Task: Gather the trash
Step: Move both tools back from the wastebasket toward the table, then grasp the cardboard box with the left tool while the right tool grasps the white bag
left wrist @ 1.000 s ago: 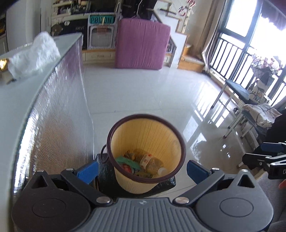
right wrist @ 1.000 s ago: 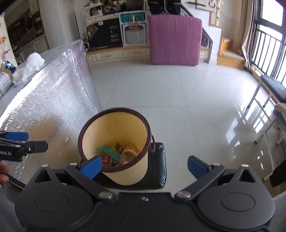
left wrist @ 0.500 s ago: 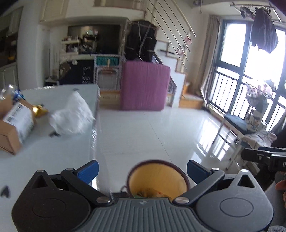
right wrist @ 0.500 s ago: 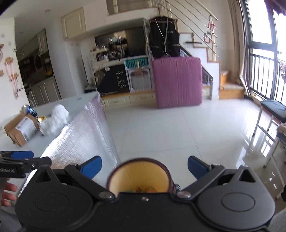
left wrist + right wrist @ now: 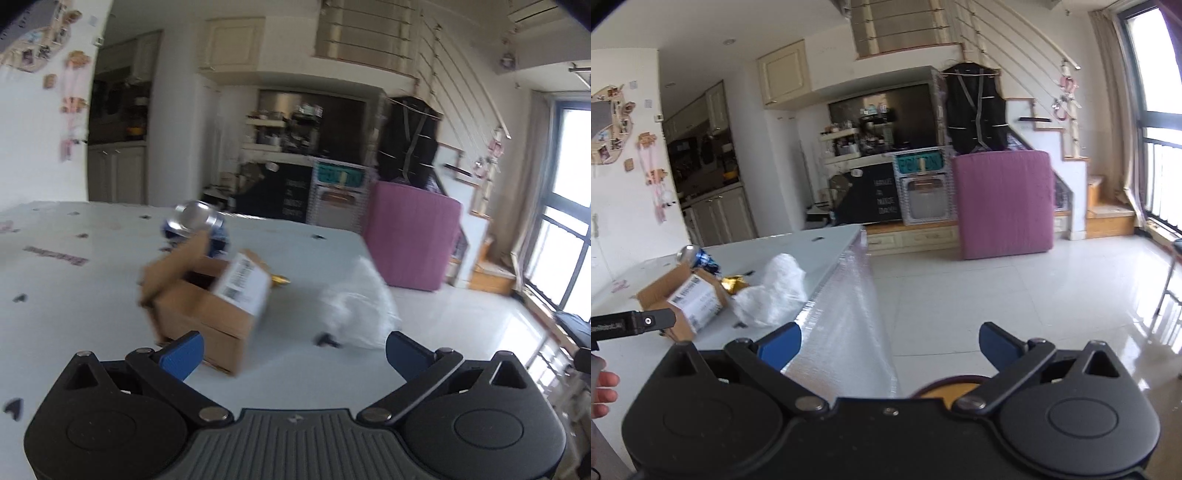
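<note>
Left gripper [image 5: 293, 350]: blue fingertips spread wide, nothing held between them; it is poised over the white table [image 5: 74, 295]. Just ahead of its left fingertip an open cardboard box [image 5: 207, 306] is seen, flap raised, label facing right. Ahead of the right fingertip, close to the table's right edge, a crumpled white plastic bag [image 5: 360, 314] is lying, with bare tabletop left between box and bag. Behind the box a blue can [image 5: 195, 225] and a gold wrapper [image 5: 279, 280] are noted; contact with the box cannot be told through the blur. Right gripper [image 5: 890, 341]: fingertips likewise apart and empty, held off the table's right edge, whose foil-covered side [image 5: 846, 321] drops below its left fingertip. The bin rim [image 5: 951, 382] is glimpsed just under the gripper body, near the right fingertip. Ahead and to the right, open white floor [image 5: 1015, 288] runs clear to a pink mattress [image 5: 1004, 203] standing against the far cabinets.
</note>
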The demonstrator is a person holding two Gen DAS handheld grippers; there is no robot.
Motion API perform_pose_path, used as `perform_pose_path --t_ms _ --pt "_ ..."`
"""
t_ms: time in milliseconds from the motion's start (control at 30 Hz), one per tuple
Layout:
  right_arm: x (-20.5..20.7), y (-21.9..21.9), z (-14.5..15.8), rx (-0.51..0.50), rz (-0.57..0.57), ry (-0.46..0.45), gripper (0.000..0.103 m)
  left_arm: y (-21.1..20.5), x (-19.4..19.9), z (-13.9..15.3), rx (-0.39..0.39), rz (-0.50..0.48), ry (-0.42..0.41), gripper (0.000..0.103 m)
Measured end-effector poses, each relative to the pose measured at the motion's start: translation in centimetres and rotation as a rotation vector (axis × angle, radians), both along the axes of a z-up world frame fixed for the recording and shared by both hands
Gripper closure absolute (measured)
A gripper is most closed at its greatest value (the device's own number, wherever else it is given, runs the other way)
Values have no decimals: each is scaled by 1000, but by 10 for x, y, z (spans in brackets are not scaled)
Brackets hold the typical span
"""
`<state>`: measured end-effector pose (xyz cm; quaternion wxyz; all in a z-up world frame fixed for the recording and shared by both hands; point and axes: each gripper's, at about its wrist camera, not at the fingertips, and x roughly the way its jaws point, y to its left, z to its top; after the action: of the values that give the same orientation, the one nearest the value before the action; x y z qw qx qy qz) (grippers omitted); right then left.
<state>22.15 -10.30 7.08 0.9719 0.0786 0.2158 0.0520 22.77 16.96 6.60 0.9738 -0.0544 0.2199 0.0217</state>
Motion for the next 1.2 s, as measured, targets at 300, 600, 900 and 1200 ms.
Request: perform_pose_path --t_ms 300,600,900,1200 --pt "38 58 -11 24 93 20 0 43 34 -20 63 38 46 0" --pt "90 106 -21 -41 121 -17 0 66 62 -38 23 34 139 0" --pt "174 145 -29 -318 378 -37 0 77 73 -40 -40 12 157 0" --pt "229 164 -46 -378 587 67 0 85 78 -43 -107 16 172 0"
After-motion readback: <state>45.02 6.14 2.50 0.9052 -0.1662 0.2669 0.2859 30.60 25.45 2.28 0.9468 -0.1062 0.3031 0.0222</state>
